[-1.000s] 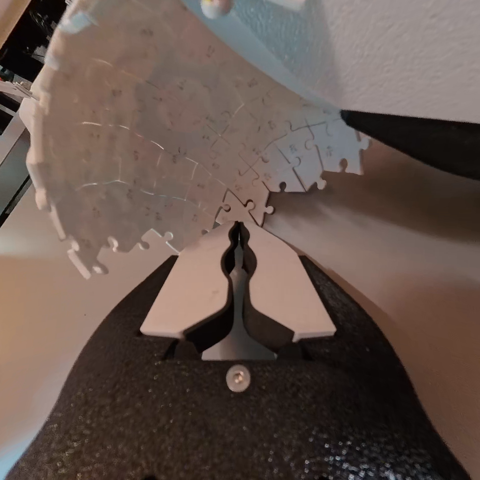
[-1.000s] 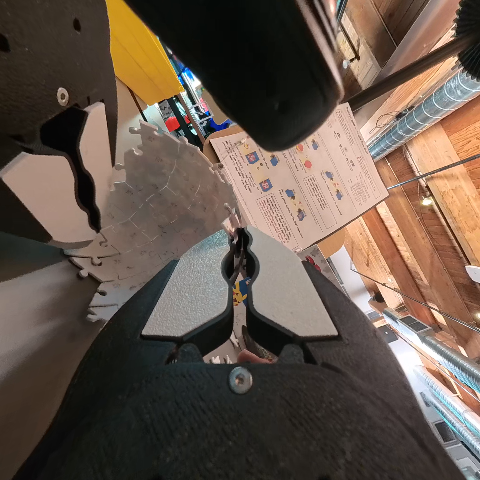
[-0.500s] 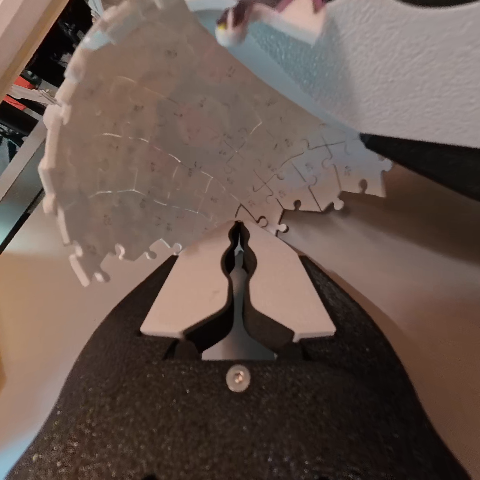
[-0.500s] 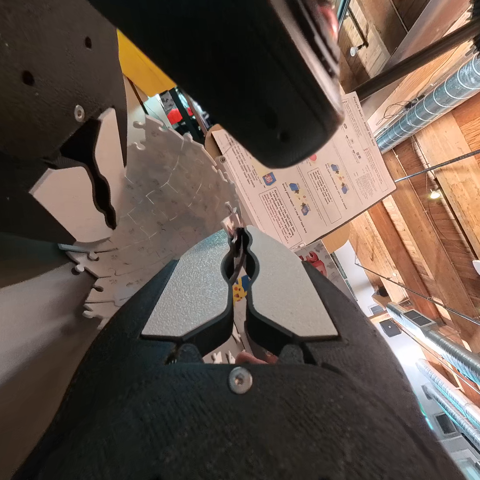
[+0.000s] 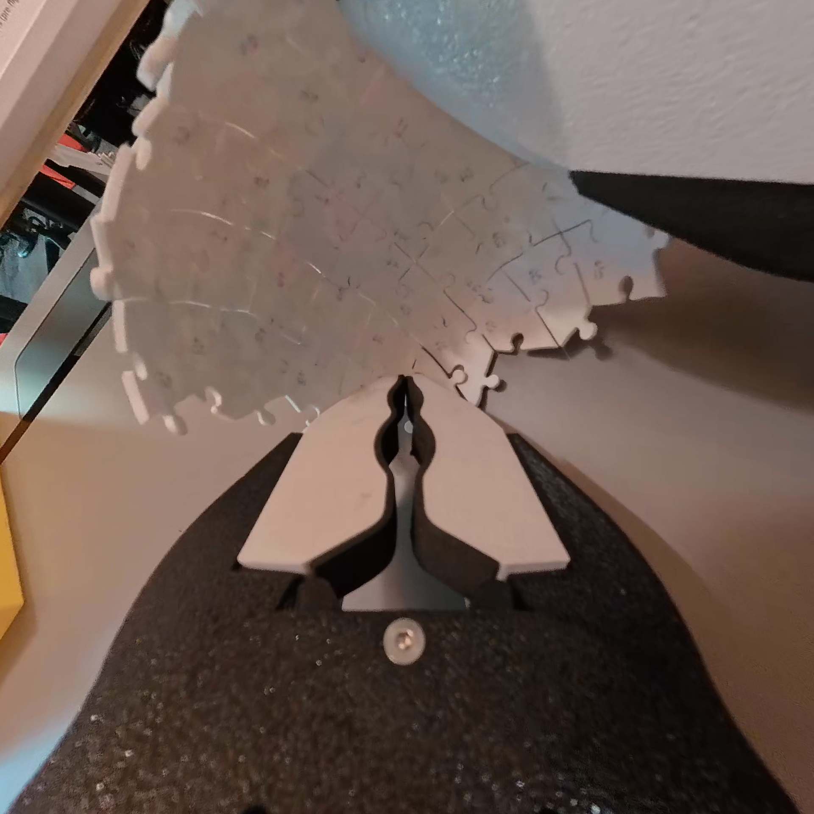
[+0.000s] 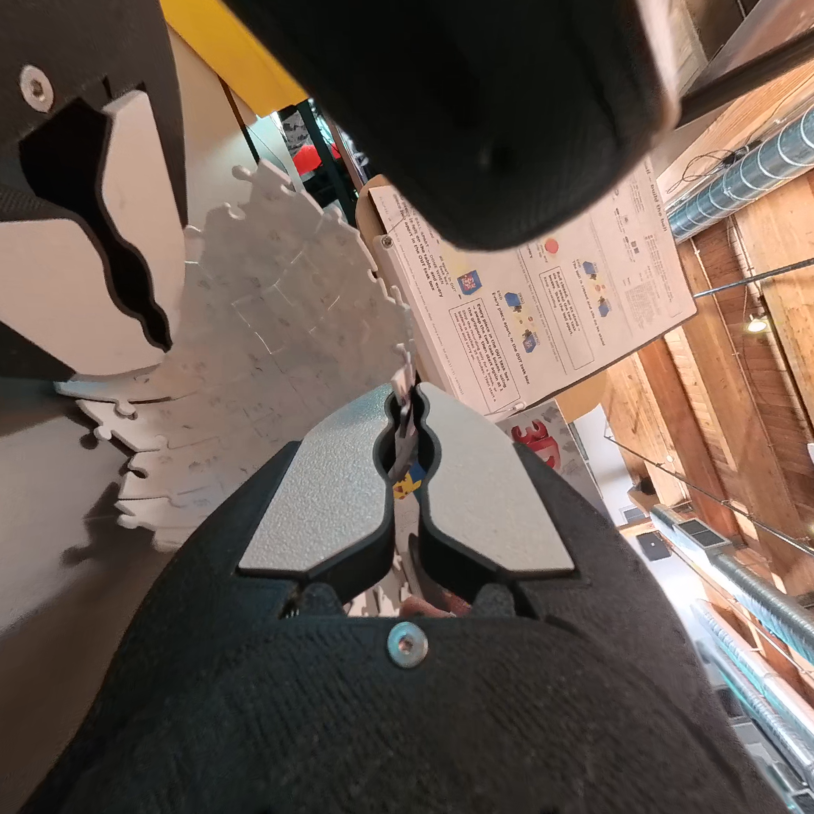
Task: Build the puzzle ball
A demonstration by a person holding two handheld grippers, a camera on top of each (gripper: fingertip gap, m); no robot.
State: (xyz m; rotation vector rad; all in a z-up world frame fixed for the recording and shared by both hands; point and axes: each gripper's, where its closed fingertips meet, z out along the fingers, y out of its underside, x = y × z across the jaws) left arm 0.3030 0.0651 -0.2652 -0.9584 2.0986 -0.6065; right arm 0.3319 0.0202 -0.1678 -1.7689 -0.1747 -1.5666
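In the left wrist view, a yellow panel (image 5: 9, 568) shows at the far left edge, and a dark gap with shelving lies beyond it, up and to the left. The curved shell of joined white puzzle pieces, the puzzle ball section (image 5: 308, 246), fills the middle of that view, held up off the bench, its knobbed edge ragged all round. The left gripper (image 5: 404, 382) has its jaws closed on the lower edge of that section, the tips pinching the thin wall. To the right, a pale textured surface and a black edge of the other tool cover the section's upper right corner. In the right wrist view, the left gripper (image 6: 165, 348) appears at the far left, clamped on the same shell (image 6: 282, 334), which spreads across the left-middle. The right gripper (image 6: 407, 392) has its jaws closed on a small puzzle piece (image 6: 404, 423), held edge-on at the right rim of the shell; whether it touches the rim cannot be told. Farther right hangs a printed instruction sheet (image 6: 572, 308), and beyond it wooden beams (image 6: 757, 273) and metal ducts (image 6: 740, 163).
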